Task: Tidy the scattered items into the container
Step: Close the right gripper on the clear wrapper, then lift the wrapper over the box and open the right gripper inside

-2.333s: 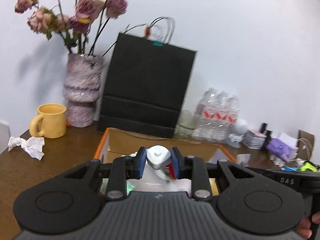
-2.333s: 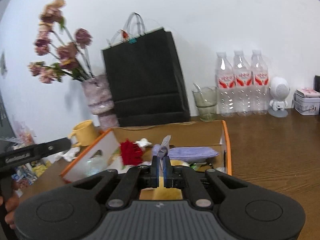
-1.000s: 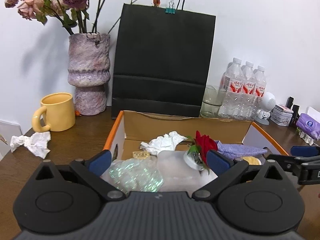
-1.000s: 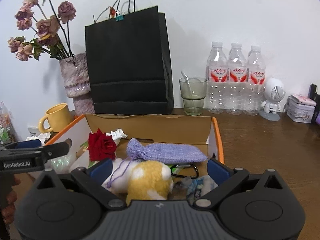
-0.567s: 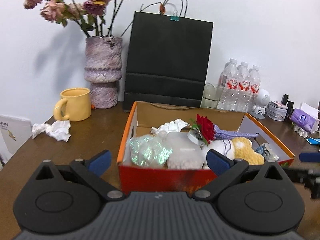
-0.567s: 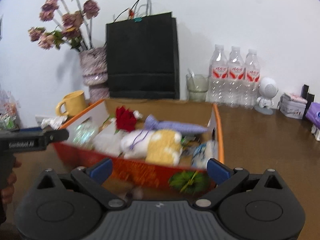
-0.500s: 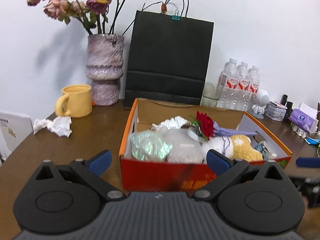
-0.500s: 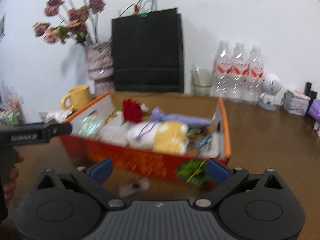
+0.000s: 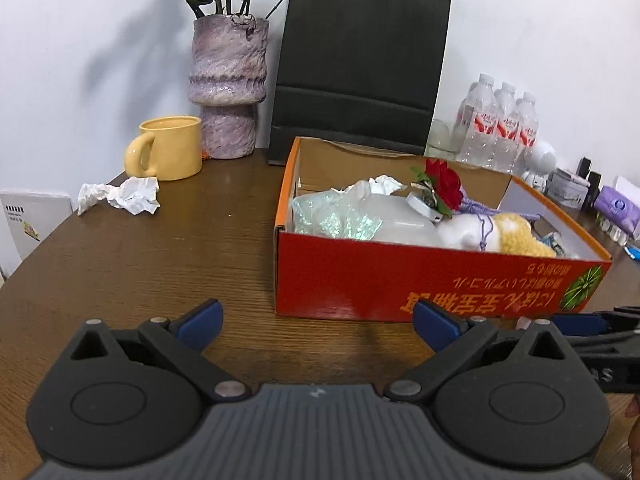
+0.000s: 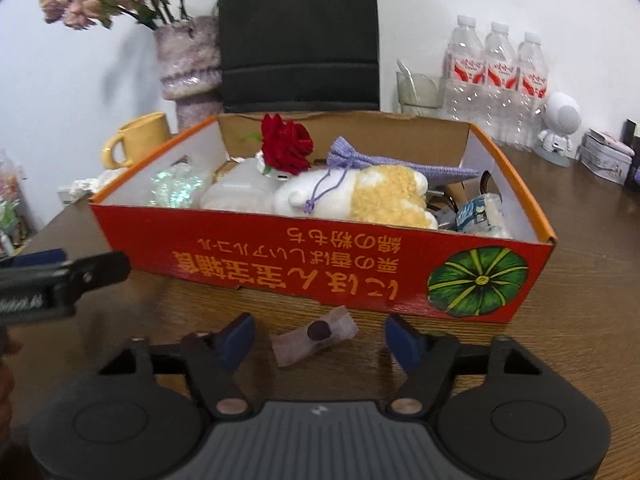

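Right gripper (image 10: 318,338): jaws closing around a small wrapped packet (image 10: 314,335) on the table, not yet touching.
Left gripper (image 9: 316,320): wide open, empty.
Box (image 10: 320,264): already nearly full.
Left to do: packet; crumpled paper (image 9: 120,198).

An open red cardboard box (image 10: 320,264) with orange rim stands on the desk (image 9: 180,248), crammed with a red rose (image 10: 286,144), lilac drawstring pouch (image 10: 360,162), white-and-yellow plush (image 10: 360,196) and iridescent wrap (image 9: 340,216). A small pale packet (image 10: 314,334) with a dark spot lies flat just before the box's front wall.
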Action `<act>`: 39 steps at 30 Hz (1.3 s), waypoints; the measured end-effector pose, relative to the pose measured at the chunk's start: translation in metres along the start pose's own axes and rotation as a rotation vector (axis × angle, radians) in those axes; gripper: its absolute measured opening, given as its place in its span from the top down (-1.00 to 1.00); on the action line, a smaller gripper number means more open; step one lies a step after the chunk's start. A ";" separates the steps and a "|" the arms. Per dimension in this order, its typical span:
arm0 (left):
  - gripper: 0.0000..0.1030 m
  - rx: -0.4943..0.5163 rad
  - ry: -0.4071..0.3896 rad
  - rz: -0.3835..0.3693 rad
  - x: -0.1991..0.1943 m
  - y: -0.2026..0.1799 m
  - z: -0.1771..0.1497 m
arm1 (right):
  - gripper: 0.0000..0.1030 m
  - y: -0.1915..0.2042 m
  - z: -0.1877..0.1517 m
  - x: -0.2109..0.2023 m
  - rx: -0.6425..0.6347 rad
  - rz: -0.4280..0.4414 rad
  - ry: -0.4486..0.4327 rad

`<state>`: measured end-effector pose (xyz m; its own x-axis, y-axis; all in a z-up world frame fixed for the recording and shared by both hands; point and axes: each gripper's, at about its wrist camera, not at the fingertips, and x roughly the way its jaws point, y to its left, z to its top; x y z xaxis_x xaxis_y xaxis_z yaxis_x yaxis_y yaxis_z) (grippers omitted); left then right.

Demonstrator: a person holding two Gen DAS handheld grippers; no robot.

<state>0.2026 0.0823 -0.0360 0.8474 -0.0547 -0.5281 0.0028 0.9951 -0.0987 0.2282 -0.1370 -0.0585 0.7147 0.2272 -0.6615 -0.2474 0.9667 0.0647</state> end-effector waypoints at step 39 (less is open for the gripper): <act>-1.00 0.014 -0.131 -0.047 -0.040 -0.042 0.032 | 0.93 -0.043 0.017 -0.096 0.089 0.049 -0.284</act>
<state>0.1854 0.0455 0.0168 0.9080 -0.0913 -0.4088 0.0509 0.9928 -0.1087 0.1818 -0.1982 0.0148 0.8608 0.2856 -0.4212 -0.2367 0.9574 0.1654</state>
